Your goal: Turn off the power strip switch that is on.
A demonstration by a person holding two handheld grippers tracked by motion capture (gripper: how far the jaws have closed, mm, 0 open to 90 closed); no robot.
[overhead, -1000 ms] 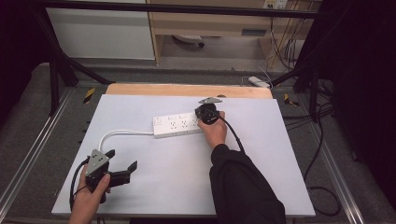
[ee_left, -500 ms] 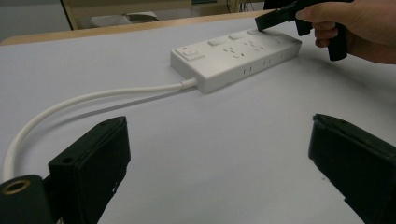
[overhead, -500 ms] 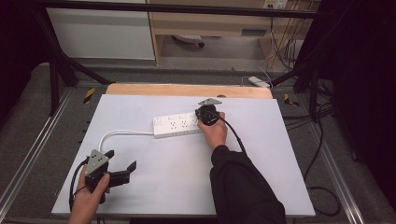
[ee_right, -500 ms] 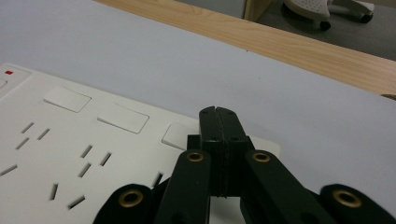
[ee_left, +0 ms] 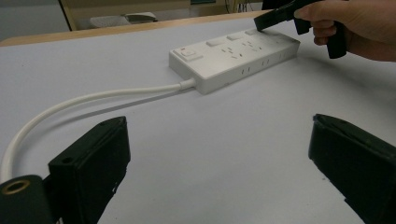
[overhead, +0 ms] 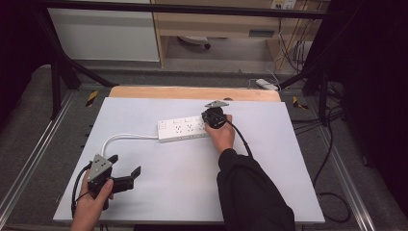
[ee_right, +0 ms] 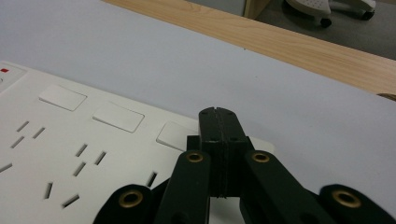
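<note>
Our right hand-held gripper (overhead: pixel 213 117) has its jaws pressed fully together with nothing between them. Its tip (ee_right: pixel 218 122) sits on the far right end of the power strip (overhead: pixel 185 129), at the last of the flat white switches (ee_right: pixel 173 135); whether it presses one we cannot tell. The strip lies flat toward the back of the white surface (overhead: pixel 269 159), its red-marked switch (ee_left: pixel 188 52) at the left end, where the white cord (overhead: pixel 126 137) leaves and curves toward us. Our left hand-held gripper (overhead: pixel 126 175) is well apart from the strip, near the front left corner, jaws spread wide and empty just above the surface.
</note>
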